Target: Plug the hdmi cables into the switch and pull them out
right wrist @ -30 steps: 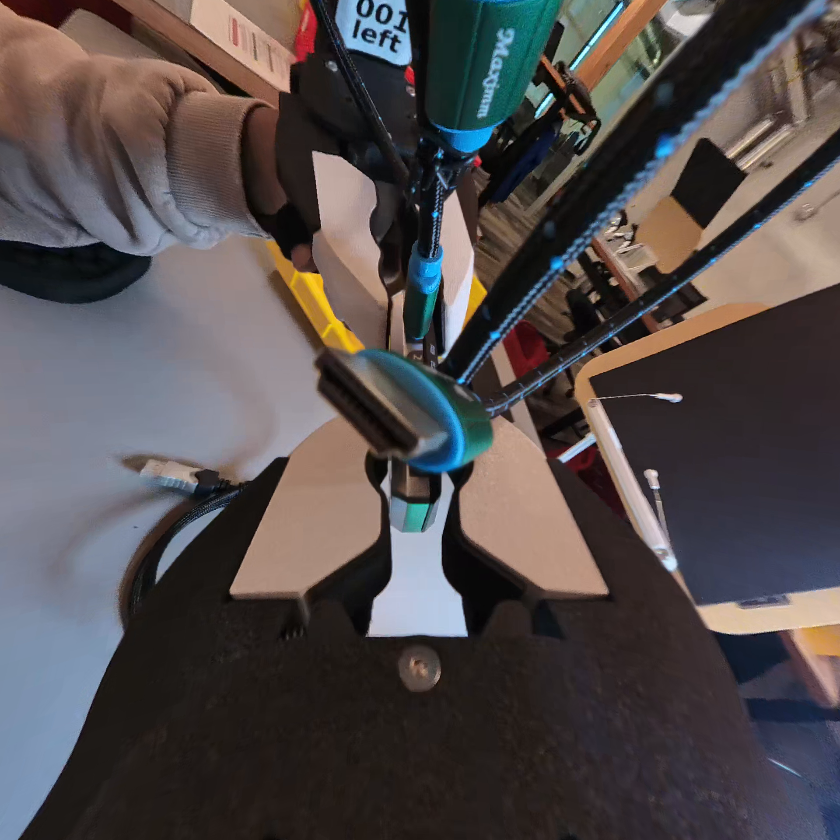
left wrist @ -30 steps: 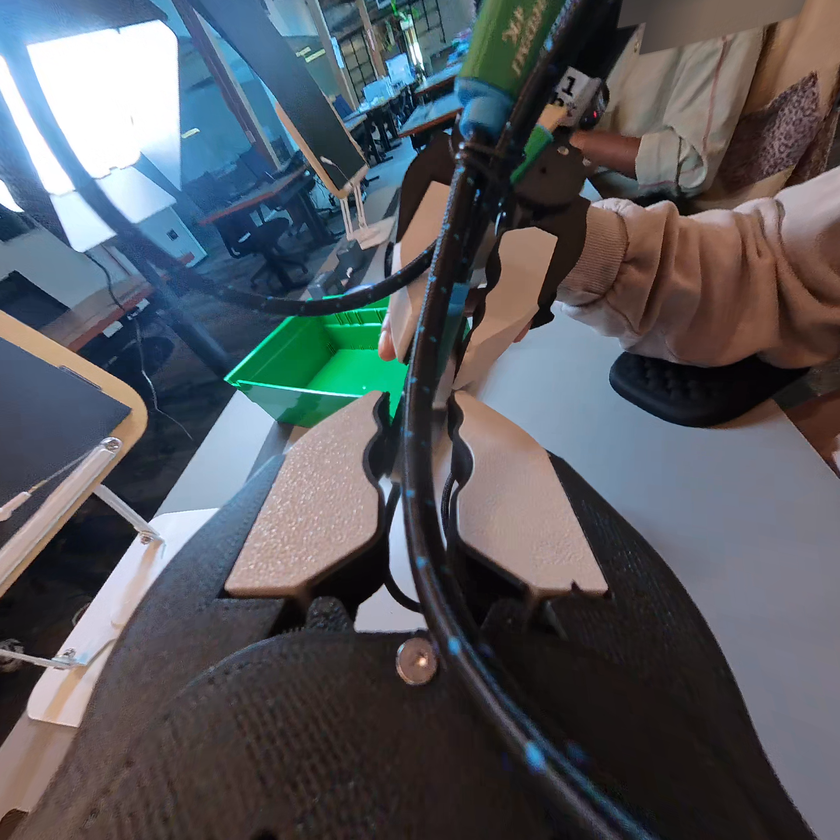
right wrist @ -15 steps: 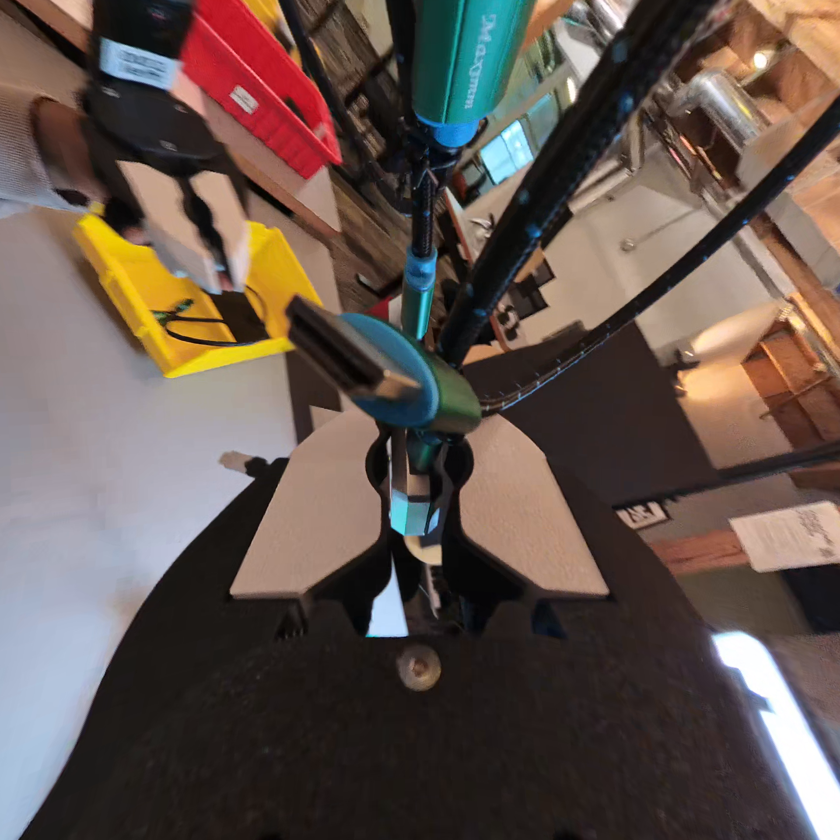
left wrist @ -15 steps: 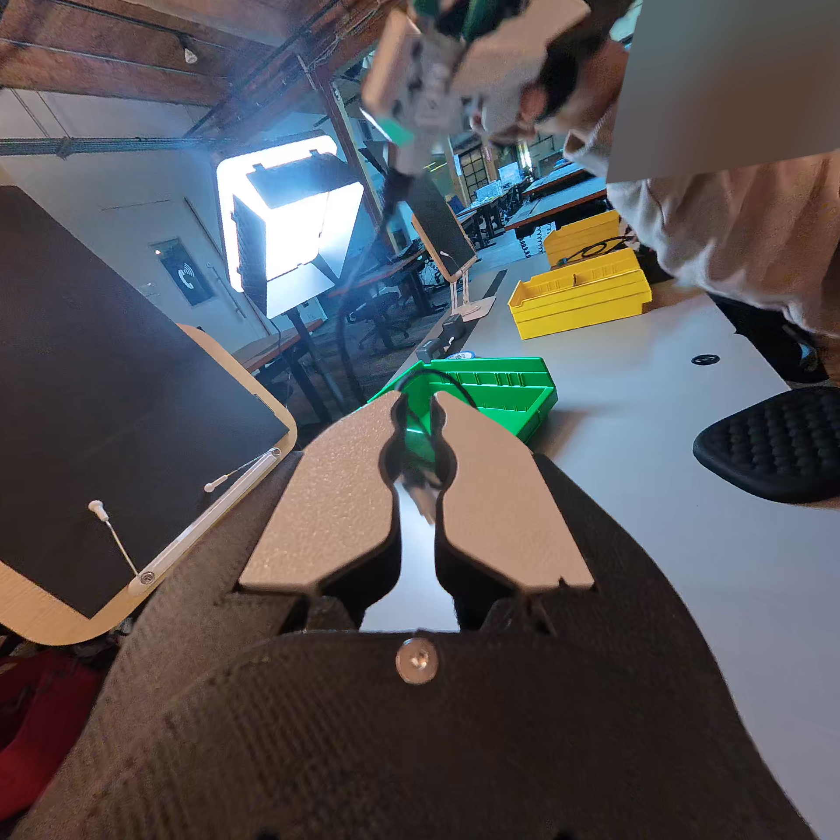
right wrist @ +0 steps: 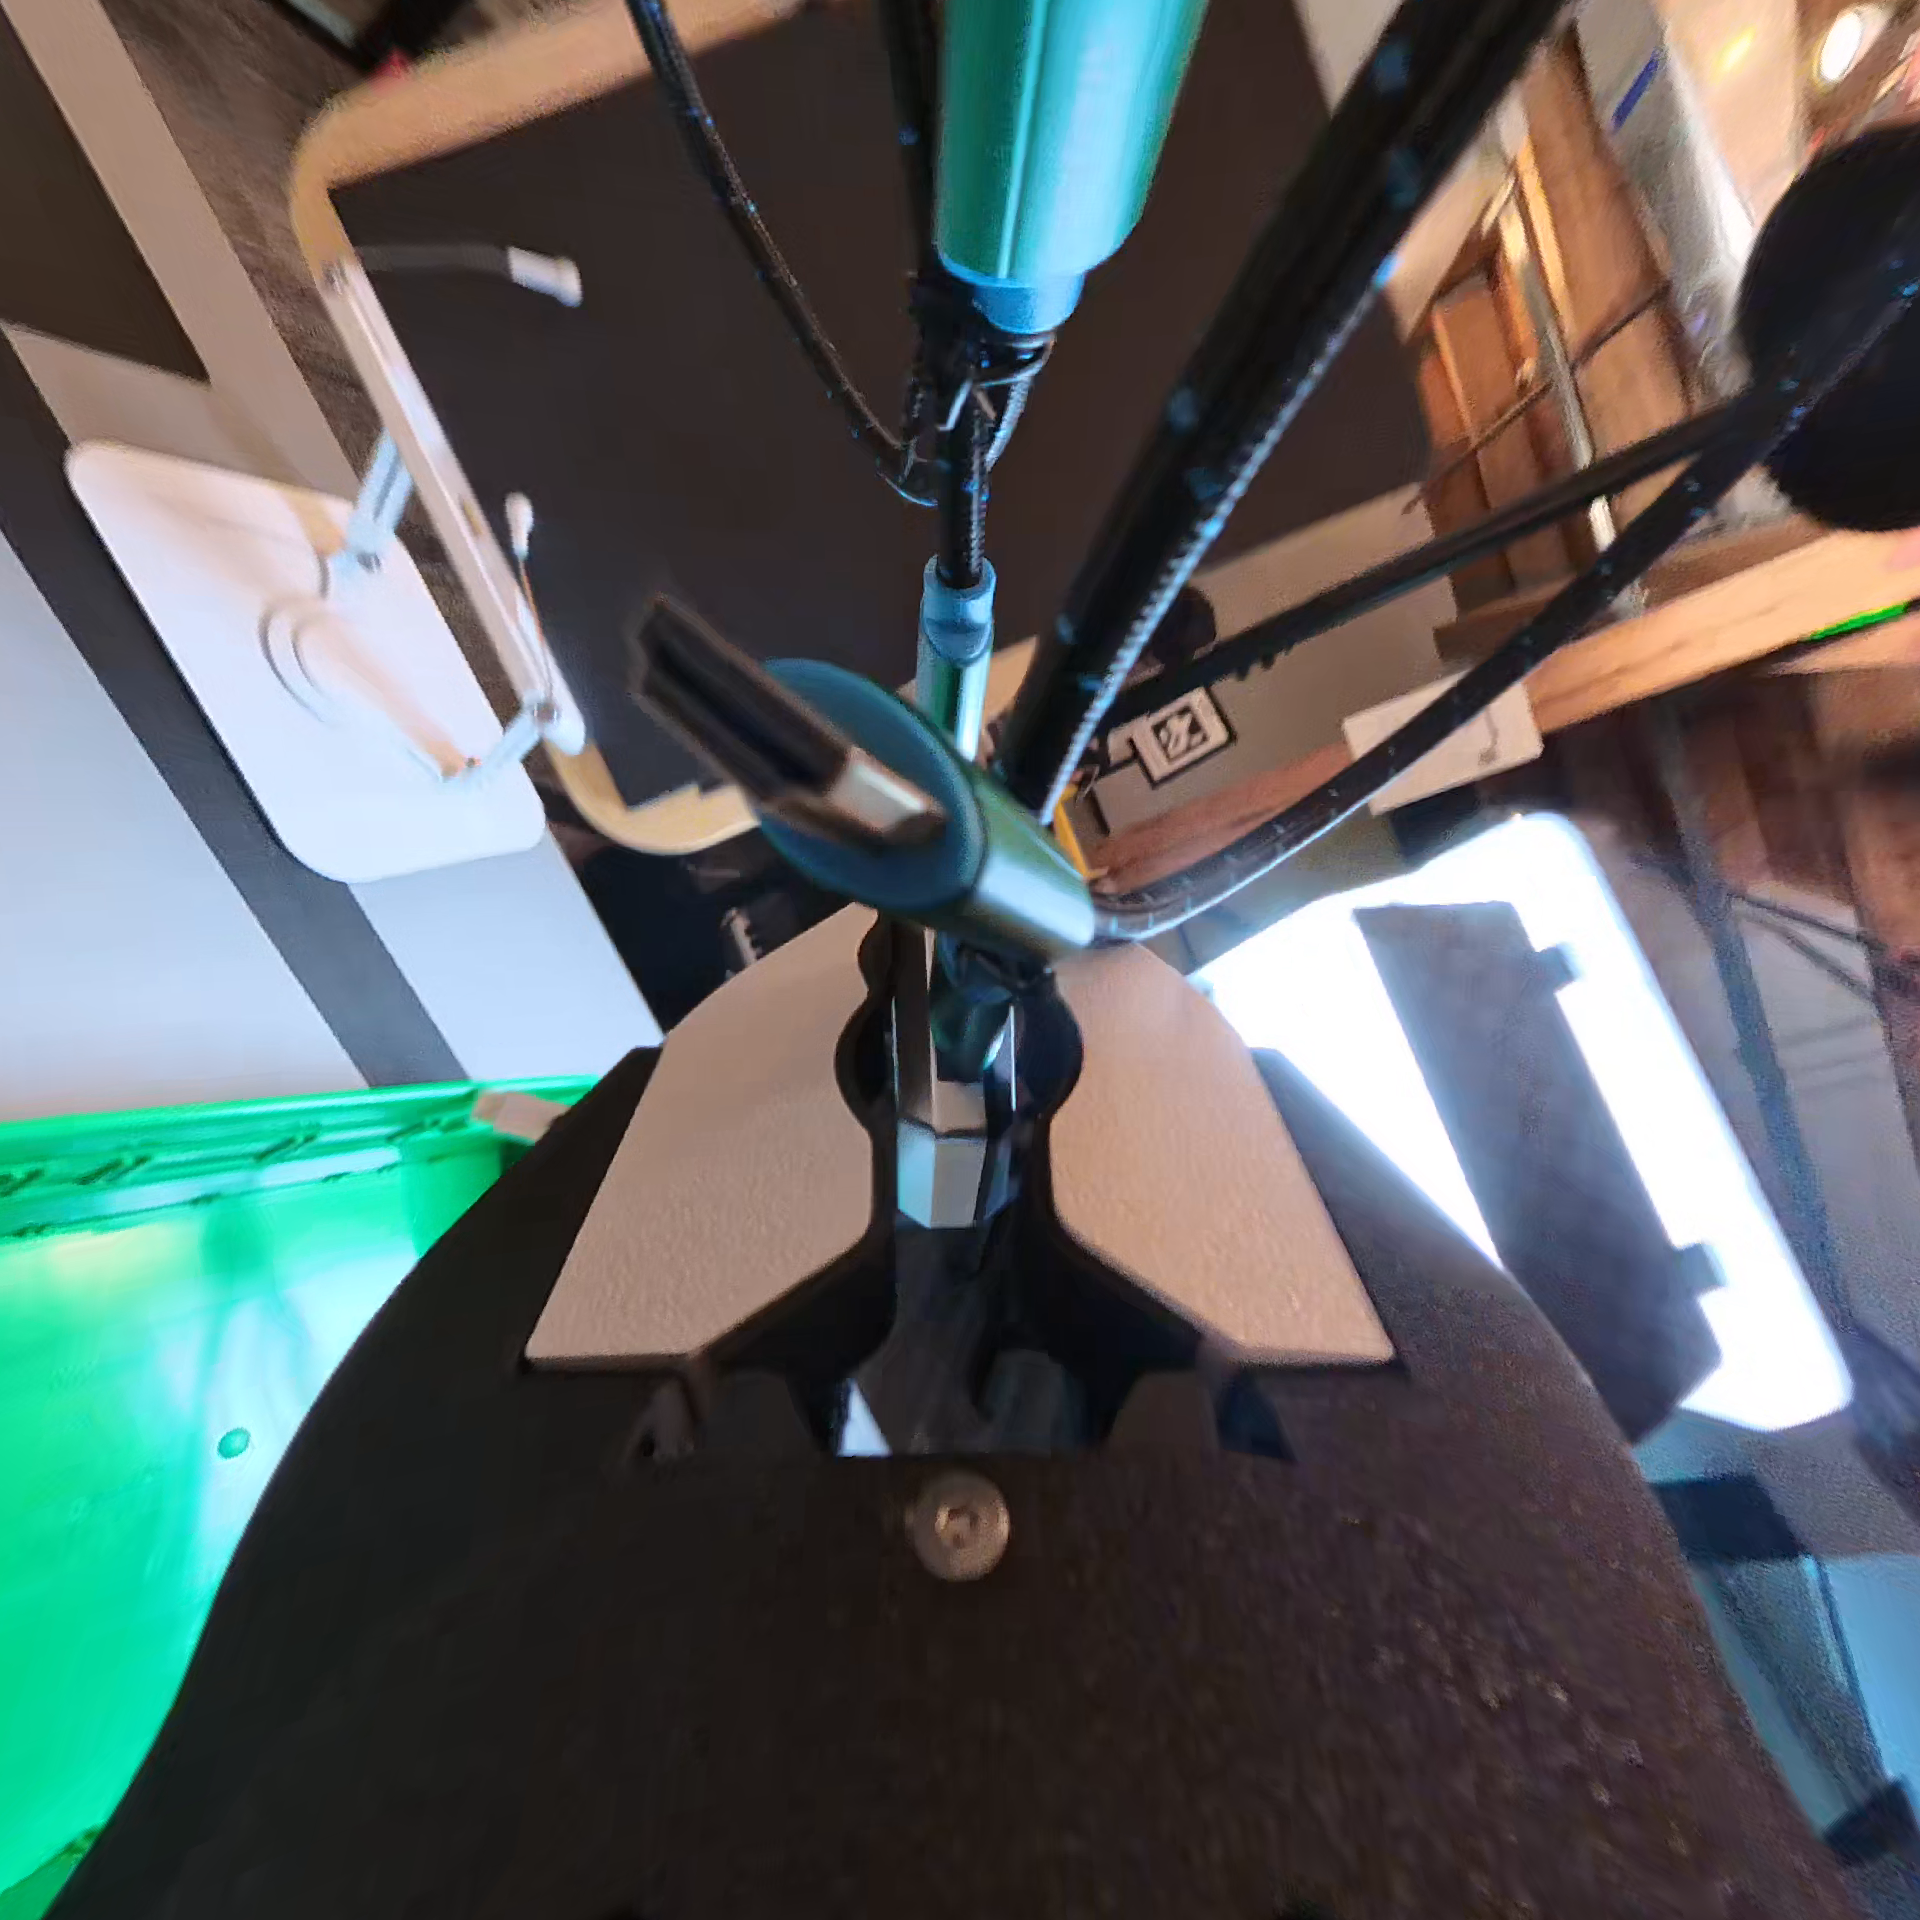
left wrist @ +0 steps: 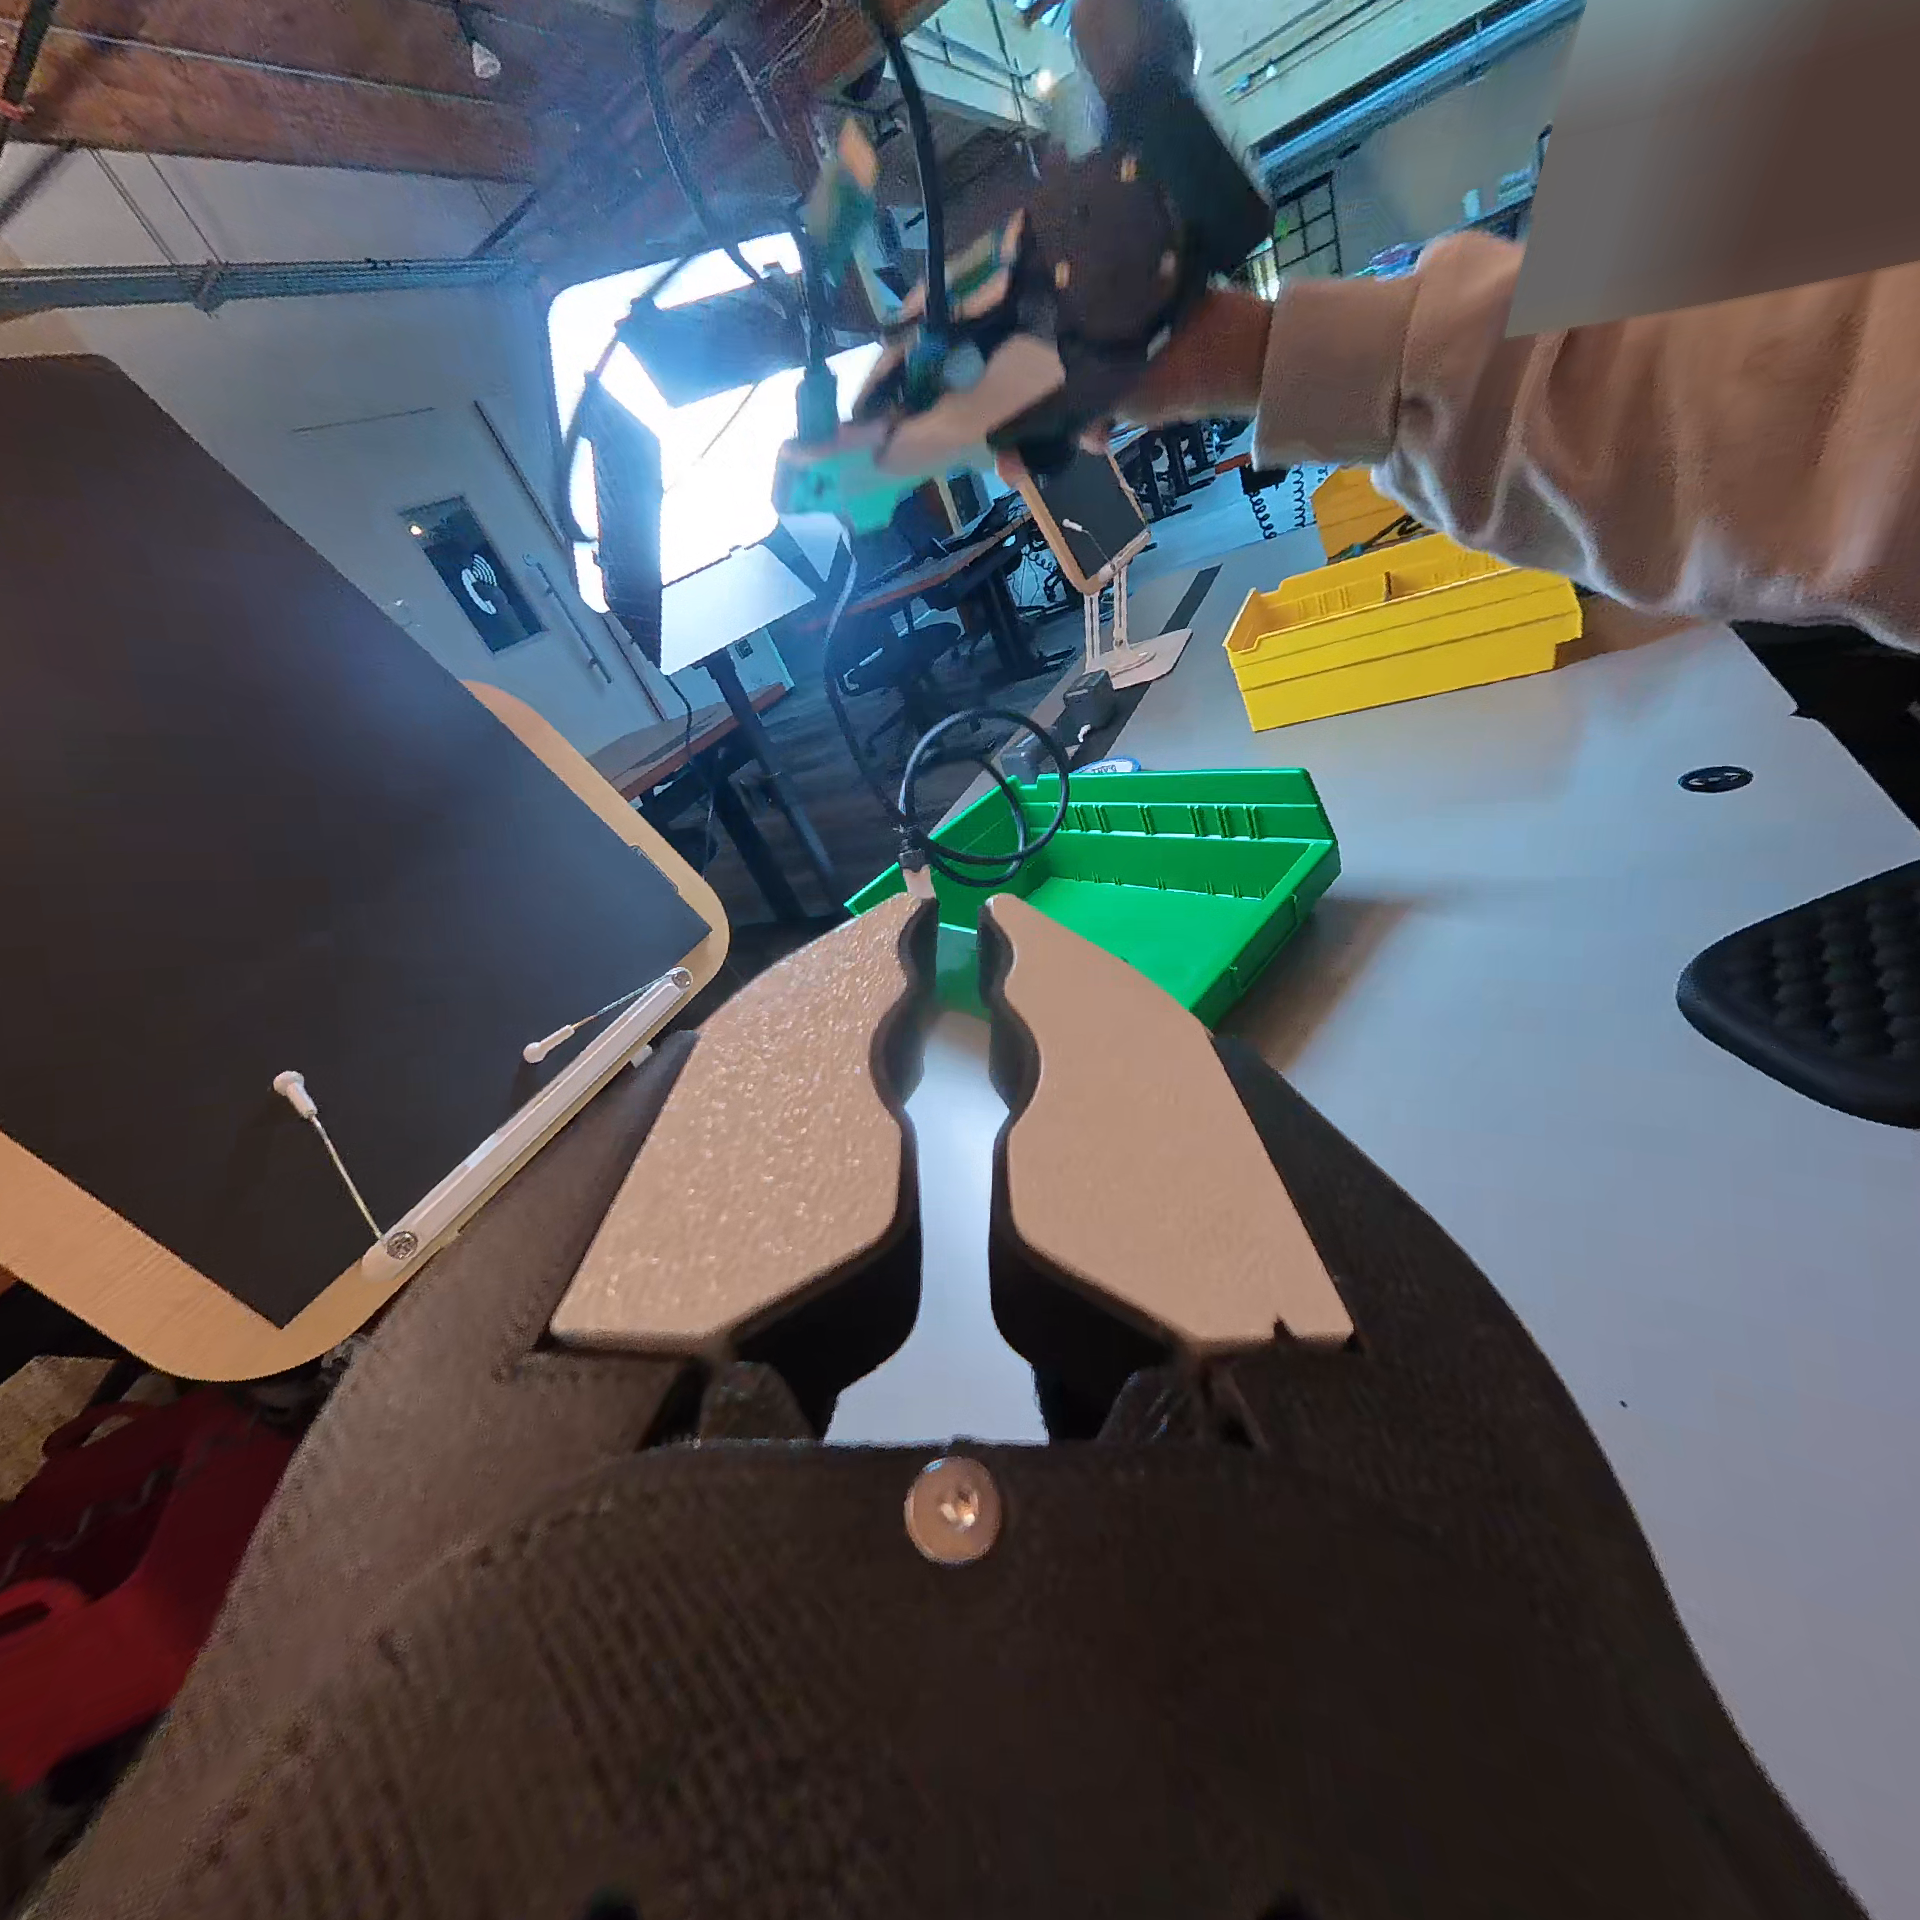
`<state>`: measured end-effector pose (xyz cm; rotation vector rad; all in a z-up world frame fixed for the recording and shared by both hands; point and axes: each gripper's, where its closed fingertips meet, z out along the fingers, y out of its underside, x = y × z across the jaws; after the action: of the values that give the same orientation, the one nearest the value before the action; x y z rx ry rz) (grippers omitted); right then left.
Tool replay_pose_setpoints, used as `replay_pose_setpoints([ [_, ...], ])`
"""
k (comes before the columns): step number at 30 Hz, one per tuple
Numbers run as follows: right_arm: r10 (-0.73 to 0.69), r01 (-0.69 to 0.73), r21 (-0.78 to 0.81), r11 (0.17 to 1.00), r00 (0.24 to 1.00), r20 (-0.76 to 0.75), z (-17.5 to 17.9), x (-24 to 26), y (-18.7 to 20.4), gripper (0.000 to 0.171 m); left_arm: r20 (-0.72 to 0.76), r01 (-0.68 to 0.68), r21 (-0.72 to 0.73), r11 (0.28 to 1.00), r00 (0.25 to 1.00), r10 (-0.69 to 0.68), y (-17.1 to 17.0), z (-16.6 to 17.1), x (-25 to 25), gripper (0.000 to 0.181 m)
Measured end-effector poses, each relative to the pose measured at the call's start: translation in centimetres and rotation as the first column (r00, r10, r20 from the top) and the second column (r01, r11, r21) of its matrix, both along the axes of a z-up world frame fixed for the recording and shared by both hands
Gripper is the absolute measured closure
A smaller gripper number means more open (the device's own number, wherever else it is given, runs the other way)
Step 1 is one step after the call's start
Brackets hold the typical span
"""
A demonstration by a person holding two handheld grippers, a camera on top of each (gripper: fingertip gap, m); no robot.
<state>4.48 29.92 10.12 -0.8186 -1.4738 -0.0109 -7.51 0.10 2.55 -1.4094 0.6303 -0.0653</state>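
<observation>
White bench (left wrist: 1558, 1039) carries a green bin (left wrist: 1164, 894); my right tongs (right wrist: 961, 997) clamp the switch (right wrist: 940, 1153) at frame centre, left tongs (left wrist: 951, 925) narrow, empty.

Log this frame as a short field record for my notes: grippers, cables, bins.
left gripper: nearly closed, a narrow gap, nothing held, low over the white table
right gripper: shut on a green-ended HDMI cable bundle, raised in the air
loose HDMI plug: unplugged, in front of the right gripper
green bin: on the table, thin black cable looped at its rim
yellow bin: farther back
switch: not identifiable
</observation>
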Motion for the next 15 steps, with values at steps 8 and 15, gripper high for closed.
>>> replay_pose_setpoints([
  [8, -0.172, 0.199, -0.274, 0.941, 0.978, 0.121, -15.9, 1.8, 8.0, 0.148, -0.001, -0.029, -0.014, 0.999, 1.0, 0.029, 0.4, -0.6, -1.1, 0.175],
  [15, -0.251, 0.309, -0.315, 0.898, 0.945, 0.21, -19.8, 3.0, 9.2, 0.147, -0.007, -0.02, -0.047, 0.999, 1.0, 0.02, 1.0, -1.6, -0.9, 0.175],
])
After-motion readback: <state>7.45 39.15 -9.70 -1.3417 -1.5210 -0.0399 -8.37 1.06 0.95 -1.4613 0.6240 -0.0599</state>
